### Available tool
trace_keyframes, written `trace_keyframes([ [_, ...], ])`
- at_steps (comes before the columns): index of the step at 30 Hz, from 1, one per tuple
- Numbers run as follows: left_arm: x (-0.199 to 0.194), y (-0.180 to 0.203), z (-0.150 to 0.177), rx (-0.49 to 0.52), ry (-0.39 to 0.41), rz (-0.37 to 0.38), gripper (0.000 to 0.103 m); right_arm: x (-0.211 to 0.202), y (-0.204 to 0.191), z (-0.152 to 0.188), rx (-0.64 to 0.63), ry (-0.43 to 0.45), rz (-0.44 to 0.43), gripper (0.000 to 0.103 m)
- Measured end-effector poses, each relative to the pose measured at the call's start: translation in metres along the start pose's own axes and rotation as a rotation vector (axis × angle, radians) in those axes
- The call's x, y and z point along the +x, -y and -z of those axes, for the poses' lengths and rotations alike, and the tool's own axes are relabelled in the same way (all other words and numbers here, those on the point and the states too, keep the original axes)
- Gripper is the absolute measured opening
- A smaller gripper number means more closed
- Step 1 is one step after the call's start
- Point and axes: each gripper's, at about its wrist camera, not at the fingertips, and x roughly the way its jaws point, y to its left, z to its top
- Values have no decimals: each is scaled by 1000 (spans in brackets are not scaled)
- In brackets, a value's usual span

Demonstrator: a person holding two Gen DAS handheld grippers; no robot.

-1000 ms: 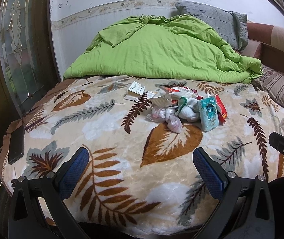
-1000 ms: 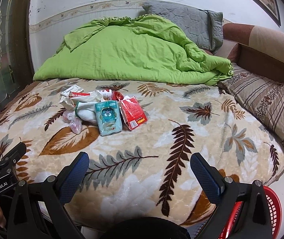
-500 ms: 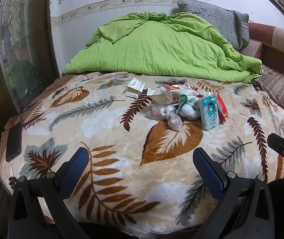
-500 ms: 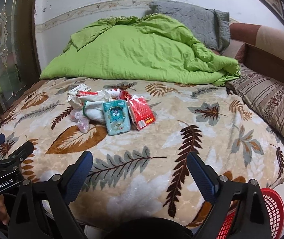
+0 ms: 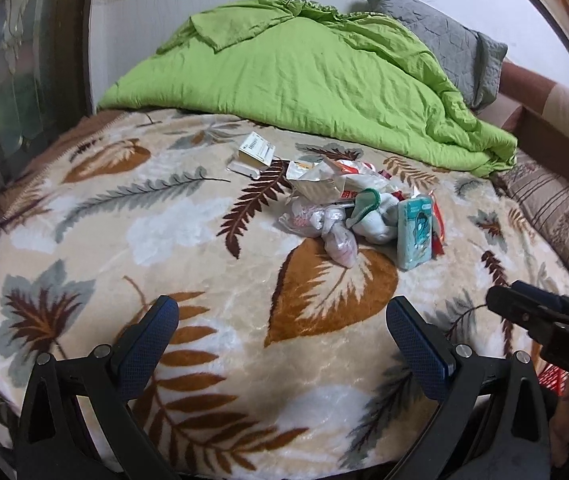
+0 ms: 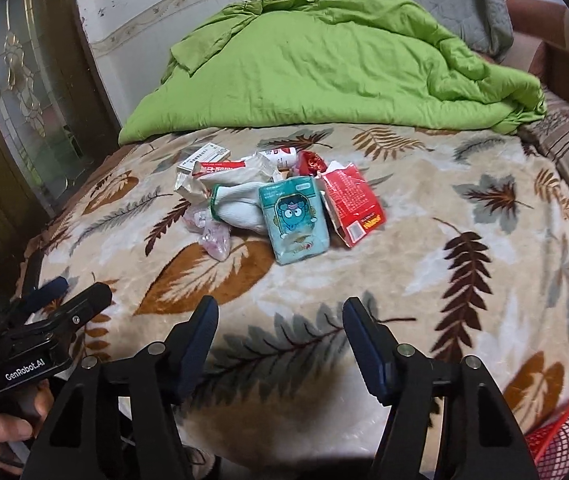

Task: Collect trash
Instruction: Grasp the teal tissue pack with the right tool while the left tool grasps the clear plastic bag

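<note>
Right wrist view: right gripper (image 6: 280, 344), empty and closing, and the spread left gripper (image 5: 282, 346) face an untouched trash pile (image 6: 276, 200) on the bed (image 6: 424, 264); red basket (image 6: 564, 428) waits.

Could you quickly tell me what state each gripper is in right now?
Left gripper: open, nothing between its fingers.
Right gripper: jaws closing, nothing between them; the trash pile lies untouched ahead.

A rumpled green duvet (image 6: 336, 60) is heaped at the head of the leaf-print blanket (image 6: 424, 248), a grey quilted pillow (image 5: 440, 48) propped behind it.
</note>
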Motion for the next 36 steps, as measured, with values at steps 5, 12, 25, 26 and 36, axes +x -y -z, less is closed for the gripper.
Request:
trace_keyframes([
  [5, 11, 0, -9, 2, 3, 45, 94, 20, -4, -16, -8, -18, -35, 69],
  [12, 34, -9, -16, -61, -61, 114, 78, 81, 9, -47, 25, -110, -69, 69],
  [25, 72, -4, -36, -126, -127, 210, 78, 121, 24, -63, 27, -110, -57, 41],
  [26, 76, 0, -38, -124, -135, 218, 78, 119, 25, -63, 32, -103, -60, 40],
  [36, 138, 25, -46, -112, -247, 188, 43, 74, 28, -62, 88, 26, -103, 39],
])
